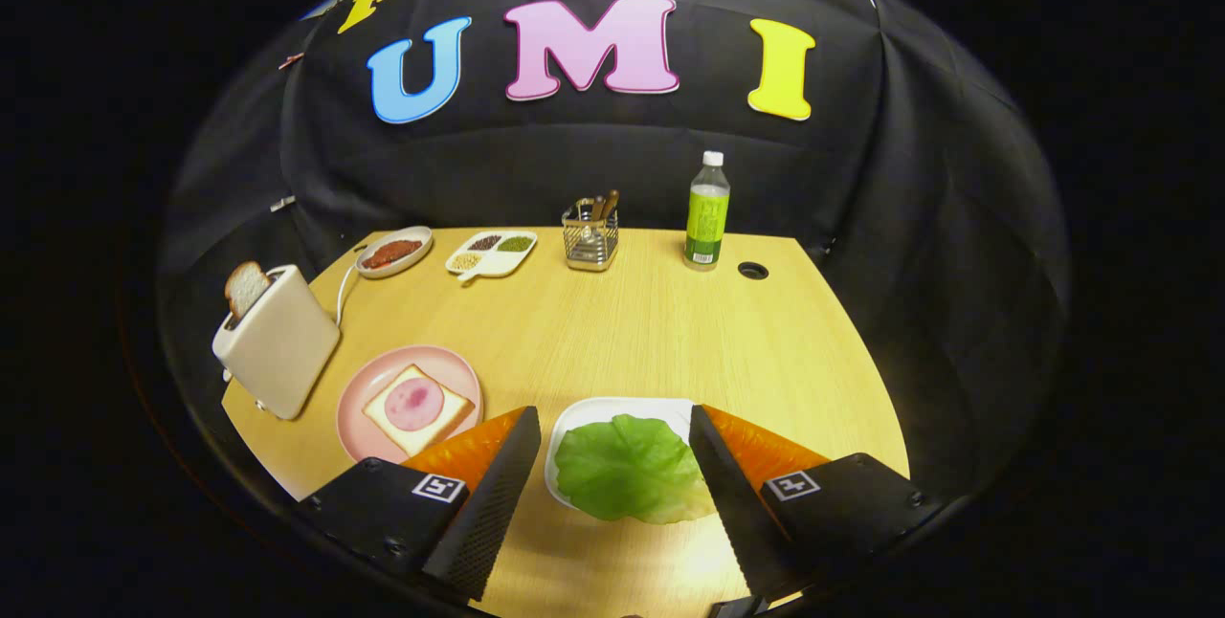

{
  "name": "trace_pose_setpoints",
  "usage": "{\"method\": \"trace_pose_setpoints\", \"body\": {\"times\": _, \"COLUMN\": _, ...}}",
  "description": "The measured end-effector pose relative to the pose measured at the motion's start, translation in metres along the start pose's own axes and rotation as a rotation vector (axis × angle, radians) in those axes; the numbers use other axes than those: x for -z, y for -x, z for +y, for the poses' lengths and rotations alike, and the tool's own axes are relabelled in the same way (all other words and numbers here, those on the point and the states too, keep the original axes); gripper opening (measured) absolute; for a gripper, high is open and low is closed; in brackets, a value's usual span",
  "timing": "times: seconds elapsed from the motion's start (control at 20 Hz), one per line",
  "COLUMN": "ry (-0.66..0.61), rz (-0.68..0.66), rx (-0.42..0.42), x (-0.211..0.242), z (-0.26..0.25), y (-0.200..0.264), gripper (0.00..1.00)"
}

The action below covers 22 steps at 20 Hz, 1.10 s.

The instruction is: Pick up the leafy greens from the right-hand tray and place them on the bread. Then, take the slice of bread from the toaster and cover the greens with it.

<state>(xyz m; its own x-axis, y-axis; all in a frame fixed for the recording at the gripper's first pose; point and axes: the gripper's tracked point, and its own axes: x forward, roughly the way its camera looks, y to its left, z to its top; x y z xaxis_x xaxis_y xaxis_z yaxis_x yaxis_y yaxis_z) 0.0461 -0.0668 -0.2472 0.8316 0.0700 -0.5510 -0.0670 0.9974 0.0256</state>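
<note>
**Leafy greens lying between spread fingers**

Leafy greens (632, 470) are lying on a white tray (586, 415) at the near edge of the wooden table (651, 331), sitting between the gripper (612, 425) fingers, which are standing wide apart and touching nothing. To the left, a toaster (279, 339) is holding a bread slice (245, 287) upright in its slot. Just right of it, a pink plate (356, 415) is carrying bread (402, 427) topped with ham (417, 402). At the far side, a bottle (706, 212), a utensil caddy (590, 241), a divided dish (490, 253) and a small bowl (392, 253) are standing.
</note>
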Motion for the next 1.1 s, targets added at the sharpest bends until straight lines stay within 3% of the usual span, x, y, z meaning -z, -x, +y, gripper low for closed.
{"method": "trace_pose_setpoints", "body": {"times": 0.35, "ry": 0.091, "rz": 0.134, "rx": -0.057, "x": 0.060, "z": -0.007, "y": -0.044, "gripper": 0.98}}
{"method": "trace_pose_setpoints", "body": {"times": 0.85, "ry": 0.102, "rz": 0.243, "rx": -0.094, "x": 0.099, "z": -0.014, "y": -0.075, "gripper": 0.99}}
{"method": "trace_pose_setpoints", "body": {"times": 1.05, "ry": 0.102, "rz": 0.246, "rx": -0.101, "x": 0.098, "z": -0.012, "y": -0.075, "gripper": 0.94}}
{"method": "trace_pose_setpoints", "body": {"times": 1.1, "ry": 0.108, "rz": 0.239, "rx": -0.098, "x": 0.097, "z": -0.011, "y": -0.074, "gripper": 0.87}}
